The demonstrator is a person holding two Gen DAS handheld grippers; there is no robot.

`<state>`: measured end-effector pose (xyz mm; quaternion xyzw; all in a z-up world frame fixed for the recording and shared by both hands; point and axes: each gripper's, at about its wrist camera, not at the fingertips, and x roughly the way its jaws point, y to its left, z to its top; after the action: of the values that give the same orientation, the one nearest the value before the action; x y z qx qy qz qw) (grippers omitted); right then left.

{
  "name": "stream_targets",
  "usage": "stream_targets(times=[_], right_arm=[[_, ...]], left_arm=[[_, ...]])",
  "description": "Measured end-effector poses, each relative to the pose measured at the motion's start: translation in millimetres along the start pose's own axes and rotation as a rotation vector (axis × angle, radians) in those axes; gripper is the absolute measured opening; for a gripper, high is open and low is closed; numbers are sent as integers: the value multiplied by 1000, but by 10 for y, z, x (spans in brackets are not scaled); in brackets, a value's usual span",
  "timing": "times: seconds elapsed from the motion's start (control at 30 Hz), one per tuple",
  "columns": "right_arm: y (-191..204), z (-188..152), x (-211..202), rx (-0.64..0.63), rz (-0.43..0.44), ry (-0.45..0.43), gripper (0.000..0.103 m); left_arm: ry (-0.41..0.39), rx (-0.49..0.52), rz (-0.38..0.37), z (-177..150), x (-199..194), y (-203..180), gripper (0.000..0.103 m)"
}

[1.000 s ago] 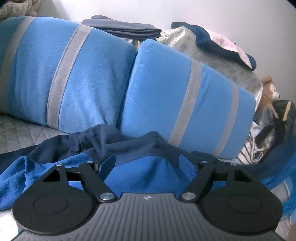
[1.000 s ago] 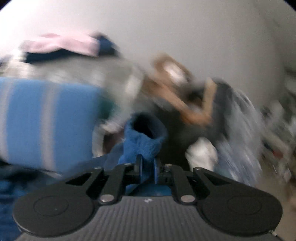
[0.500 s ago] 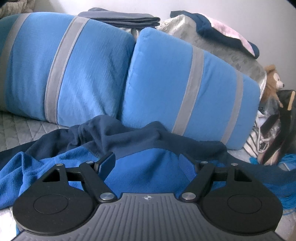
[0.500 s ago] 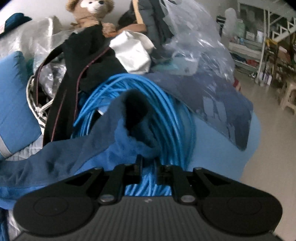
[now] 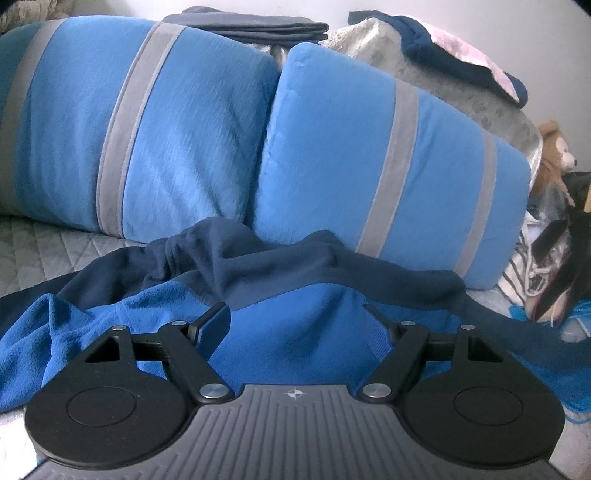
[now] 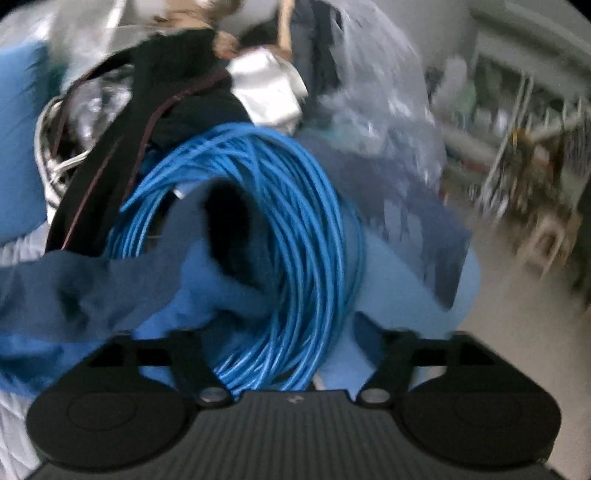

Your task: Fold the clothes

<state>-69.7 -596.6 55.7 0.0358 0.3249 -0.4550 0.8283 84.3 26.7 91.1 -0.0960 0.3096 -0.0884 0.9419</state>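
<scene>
A blue fleece garment [image 5: 295, 332] with a navy band lies rumpled on the grey quilted bed in front of the pillows. My left gripper [image 5: 295, 321] hovers low over it, jaws wide apart, with flat cloth under and between the fingers and no pinch visible. In the right wrist view the garment's sleeve [image 6: 207, 273], its dark cuff opening facing me, rests on a coil of blue cable [image 6: 295, 229]. My right gripper [image 6: 288, 336] is opening, its fingers spread wide; the sleeve lies by the left finger, free of the pads.
Two blue pillows with grey stripes [image 5: 369, 155] stand behind the garment, folded grey clothes [image 5: 258, 27] on top. A teddy bear [image 5: 554, 147], a black strap [image 6: 122, 158], clear plastic bags [image 6: 376, 92] and white cloth crowd the bed's right end. Floor and shelving [image 6: 524, 122] lie beyond.
The right gripper came down over the cable coil and its jaws went from shut on the sleeve to wide apart, releasing it. The left gripper stayed open, and the garment's right side sank.
</scene>
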Motion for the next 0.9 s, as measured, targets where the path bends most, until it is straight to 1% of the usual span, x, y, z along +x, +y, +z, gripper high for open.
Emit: stream_targets(times=[0.07,0.1,0.2,0.27,0.33,0.4,0.43,0.5,0.6,0.67,0.73,0.8,0.83,0.9], right_arm=[[81,-21,-160,-49,-58,-36,95],[103,-22,-235,-61,-74,-44,96],[174,12,-471,-77,-37,-65,98],[247,65,-654,-98,25,-75,99],[358,121,-854,-126,112,-71,100],[501,178,-1010,-162,211,-45,101],[591,212,-1082,-178,284,-16,101],[759,240,-1168,-197,385,34,101],[1103,204,-1202,-221,543,105,100],[1392,96,-1156,-228,664,153,100],[1683,-15,-1107,-234,784,201,100],[1957,-132,-1047,-214,841,239,99],[2075,-183,-981,-186,865,263,99],[2307,-285,-840,-126,913,311,94]], left_arm=[[2,0,-4,1,4,-5,76],[1,-1,-7,3,3,-7,76],[6,-21,-22,24,-11,0,76],[10,-37,-35,36,-26,7,76],[12,-39,-42,35,-38,10,76],[10,-42,-48,37,-53,13,76],[5,-44,-49,40,-63,16,76],[-21,-56,-60,56,-106,26,76],[-114,-89,-80,96,-241,57,76],[-192,-103,-88,118,-348,75,76],[-249,-104,-86,131,-415,85,76],[-288,-100,-82,143,-456,95,76],[-293,-100,-77,146,-457,101,76],[-283,-102,-73,153,-445,93,76]])
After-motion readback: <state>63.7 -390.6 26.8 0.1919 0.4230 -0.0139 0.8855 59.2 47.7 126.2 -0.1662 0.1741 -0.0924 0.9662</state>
